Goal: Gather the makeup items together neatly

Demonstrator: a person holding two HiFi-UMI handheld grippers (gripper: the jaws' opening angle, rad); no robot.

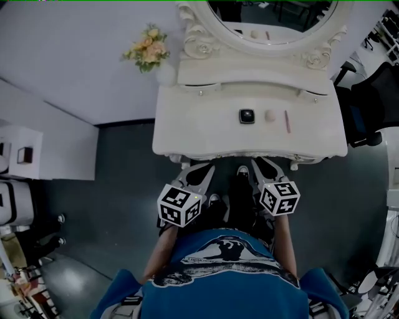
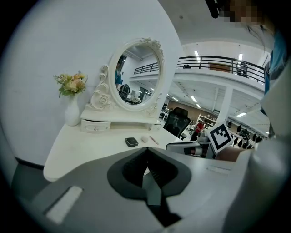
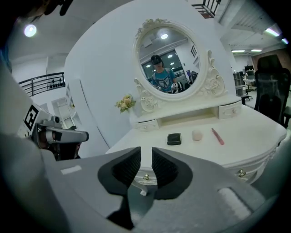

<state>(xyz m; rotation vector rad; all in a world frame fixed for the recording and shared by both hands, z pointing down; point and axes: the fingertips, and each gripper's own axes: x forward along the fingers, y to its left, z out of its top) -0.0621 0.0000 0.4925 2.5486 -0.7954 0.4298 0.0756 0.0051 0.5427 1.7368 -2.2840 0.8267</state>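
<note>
**Nothing grabbed yet, makeup spread along the vanity**

The black compact [image 1: 247,116], beige sponge [image 1: 270,115] and pink pencil [image 1: 287,121] sit in a loose row mid-worktop [image 1: 199,121], each apart from the next, so the gathering looks not started. Both tools hang short of the front edge, probably lining up a reach. The left tool [image 2: 146,151] has its jaws pressed together on nothing. The right tool [image 3: 145,154] shows a narrow gap, also empty.

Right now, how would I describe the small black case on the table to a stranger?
Find the white dressing table with the oval mirror. Three small items lie in a row on its top. The black case is the left one in the head view: square and dark, unlike the pale round puff and thin pink stick.
</note>
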